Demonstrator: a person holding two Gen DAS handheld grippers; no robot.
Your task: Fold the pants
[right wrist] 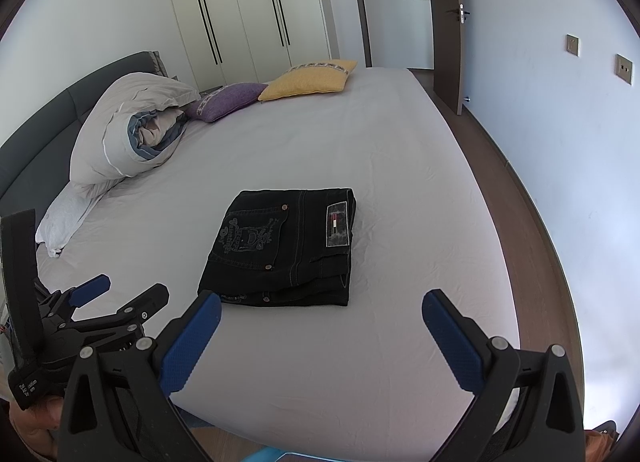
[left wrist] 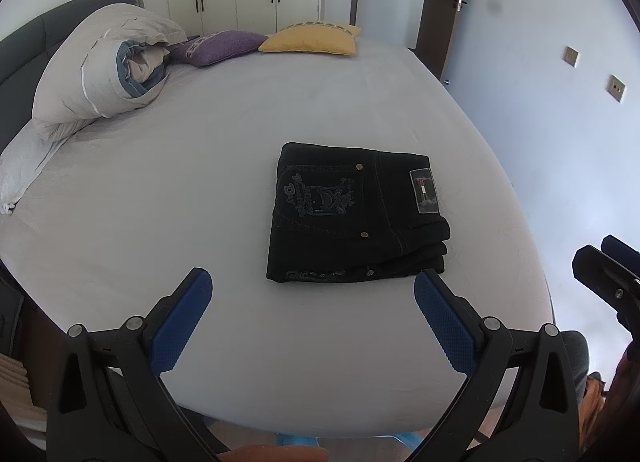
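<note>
Black denim pants (left wrist: 356, 218) folded compact on grey bedsheet (left wrist: 200, 182). Left gripper (left wrist: 312, 314) and right gripper (right wrist: 322, 332) both spread, empty (any re-grab risks unstacking layers).

The left gripper (left wrist: 312, 310) is held with its two blue-padded fingers (left wrist: 182, 322) spread wide apart, nothing between them. The right gripper (right wrist: 320, 338) is likewise gaping, its blue pads (right wrist: 452, 346) far apart and holding nothing. The two grippers sit side by side at a similar height, both pointing forward, apart from each other. In the right wrist view the left gripper appears to the right gripper's left, a hand (right wrist: 30, 422) wrapped around its handle.
</note>
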